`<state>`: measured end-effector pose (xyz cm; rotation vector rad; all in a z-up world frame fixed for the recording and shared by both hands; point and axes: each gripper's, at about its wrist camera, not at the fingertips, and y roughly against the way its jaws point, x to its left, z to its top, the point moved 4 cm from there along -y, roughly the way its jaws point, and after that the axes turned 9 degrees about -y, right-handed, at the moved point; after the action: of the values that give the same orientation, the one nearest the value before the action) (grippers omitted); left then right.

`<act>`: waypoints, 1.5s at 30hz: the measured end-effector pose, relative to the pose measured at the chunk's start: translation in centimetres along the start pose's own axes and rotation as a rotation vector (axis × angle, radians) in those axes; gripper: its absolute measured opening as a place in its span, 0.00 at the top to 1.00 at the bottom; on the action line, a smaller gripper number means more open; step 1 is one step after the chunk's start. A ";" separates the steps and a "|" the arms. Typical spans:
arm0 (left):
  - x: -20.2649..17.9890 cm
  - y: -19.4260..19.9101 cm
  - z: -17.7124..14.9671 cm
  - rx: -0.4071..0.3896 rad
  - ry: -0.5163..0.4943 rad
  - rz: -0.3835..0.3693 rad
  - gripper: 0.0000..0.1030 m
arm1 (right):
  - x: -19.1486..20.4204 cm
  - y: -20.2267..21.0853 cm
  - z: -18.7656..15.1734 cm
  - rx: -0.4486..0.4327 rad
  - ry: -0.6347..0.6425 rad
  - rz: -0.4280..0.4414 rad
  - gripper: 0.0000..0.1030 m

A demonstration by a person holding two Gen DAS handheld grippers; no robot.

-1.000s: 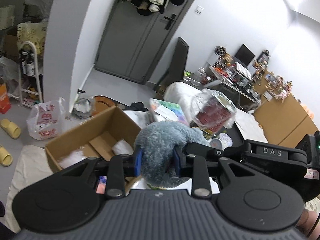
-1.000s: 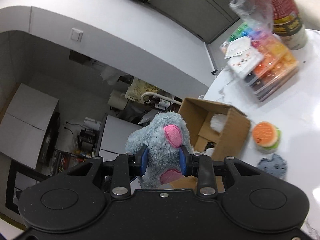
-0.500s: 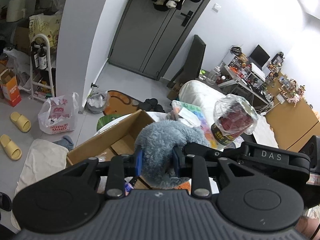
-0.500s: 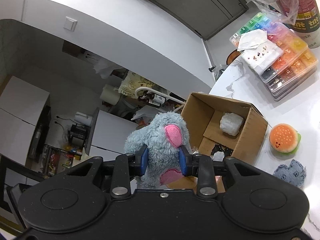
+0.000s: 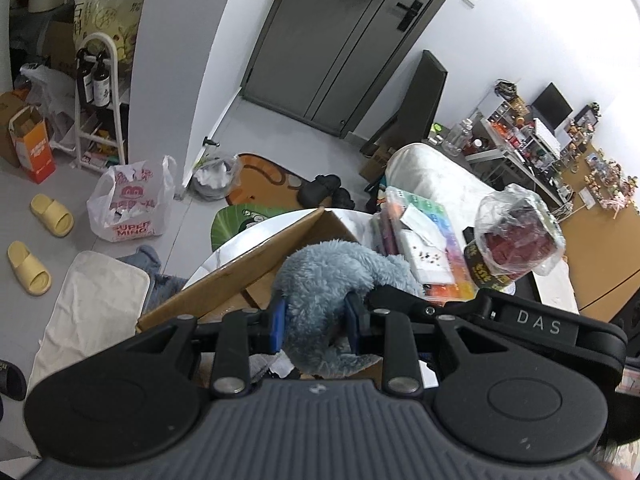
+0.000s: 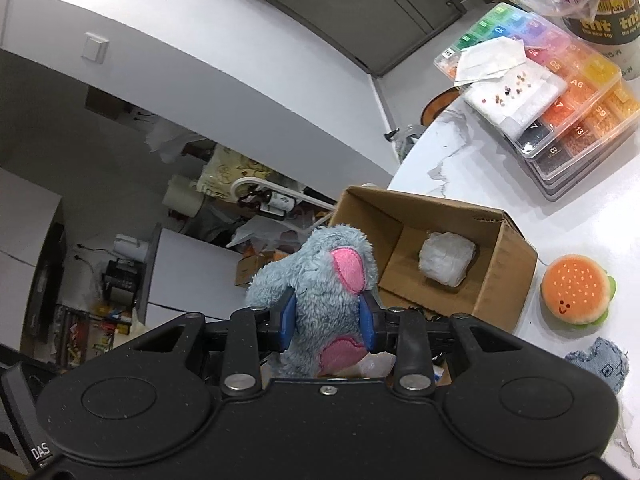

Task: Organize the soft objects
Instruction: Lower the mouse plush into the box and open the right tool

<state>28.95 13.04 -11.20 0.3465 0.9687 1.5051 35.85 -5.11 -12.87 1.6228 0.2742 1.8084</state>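
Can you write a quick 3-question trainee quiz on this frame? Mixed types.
1. True or false: the left gripper and the right gripper are both closed on the blue plush toy.
2. What already lies inside the cardboard box? A) white wrapped bundle B) hamburger plush C) bead organizer
3. Fill in: the hamburger plush sits on the ____ beside the box.

Key
1. True: blue pads press into the fur in both wrist views.
2. A: the white wrapped bundle.
3. Table: the white marble table.
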 end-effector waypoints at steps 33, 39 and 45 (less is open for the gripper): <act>-2.4 4.4 -1.7 -0.028 -0.091 0.085 0.31 | -2.4 9.1 -0.7 -0.076 0.160 -0.125 0.23; -3.8 6.3 -2.5 -0.044 -0.126 0.098 0.23 | -2.7 11.2 -1.3 -0.078 0.212 -0.156 0.21; -5.5 7.6 -3.6 -0.060 -0.205 0.114 0.13 | -3.5 13.6 -1.9 -0.087 0.249 -0.180 0.16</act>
<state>22.42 7.45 -6.01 0.5090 0.7511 1.5640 29.34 -16.81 -8.25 1.2708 0.4331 1.8545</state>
